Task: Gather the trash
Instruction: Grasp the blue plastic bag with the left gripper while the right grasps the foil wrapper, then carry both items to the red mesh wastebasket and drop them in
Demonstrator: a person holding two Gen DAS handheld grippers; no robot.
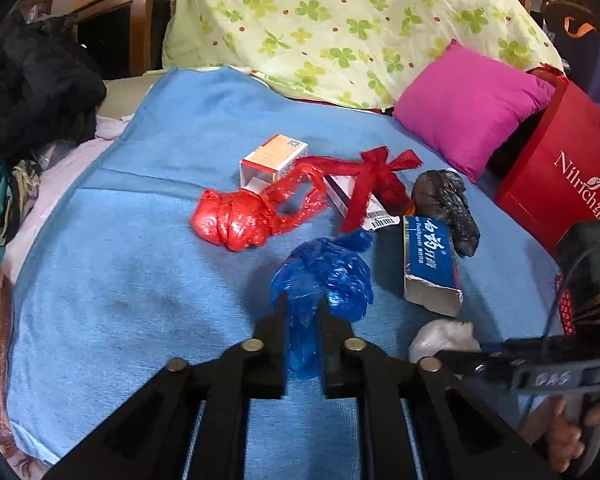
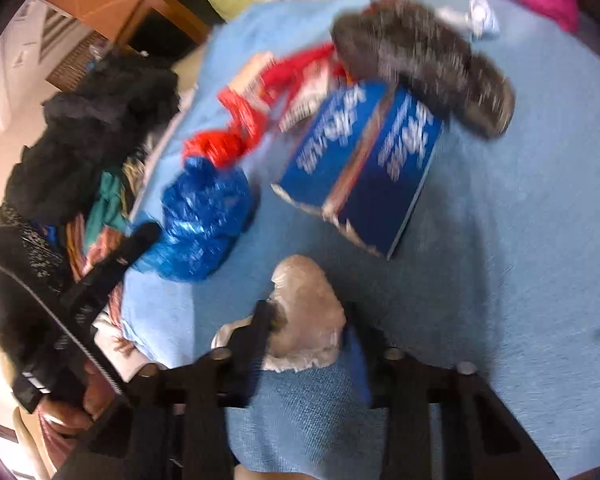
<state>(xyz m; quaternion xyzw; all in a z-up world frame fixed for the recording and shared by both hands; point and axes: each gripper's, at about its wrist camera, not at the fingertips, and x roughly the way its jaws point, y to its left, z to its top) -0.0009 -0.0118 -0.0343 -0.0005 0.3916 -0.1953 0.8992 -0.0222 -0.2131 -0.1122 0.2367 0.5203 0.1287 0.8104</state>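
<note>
Trash lies on a blue blanket (image 1: pixel 140 240). My left gripper (image 1: pixel 302 304) is shut on a crumpled blue plastic bag (image 1: pixel 324 276), which also shows in the right wrist view (image 2: pixel 204 216). My right gripper (image 2: pixel 306 312) is shut on a crumpled white tissue wad (image 2: pixel 304 304), also seen in the left wrist view (image 1: pixel 440 338). Beyond lie a red plastic bag (image 1: pixel 236 220), a small orange-white box (image 1: pixel 274 156), a red ribbon (image 1: pixel 376 176), a blue toothpaste box (image 1: pixel 430 264) and a black plastic bag (image 1: pixel 448 204). The right wrist view is blurred.
A magenta pillow (image 1: pixel 472 104) and a green-patterned sheet (image 1: pixel 340 20) lie behind the trash. A red paper bag (image 1: pixel 556 176) stands at the right. Dark clothes (image 1: pixel 32 84) are piled at the left edge of the blanket.
</note>
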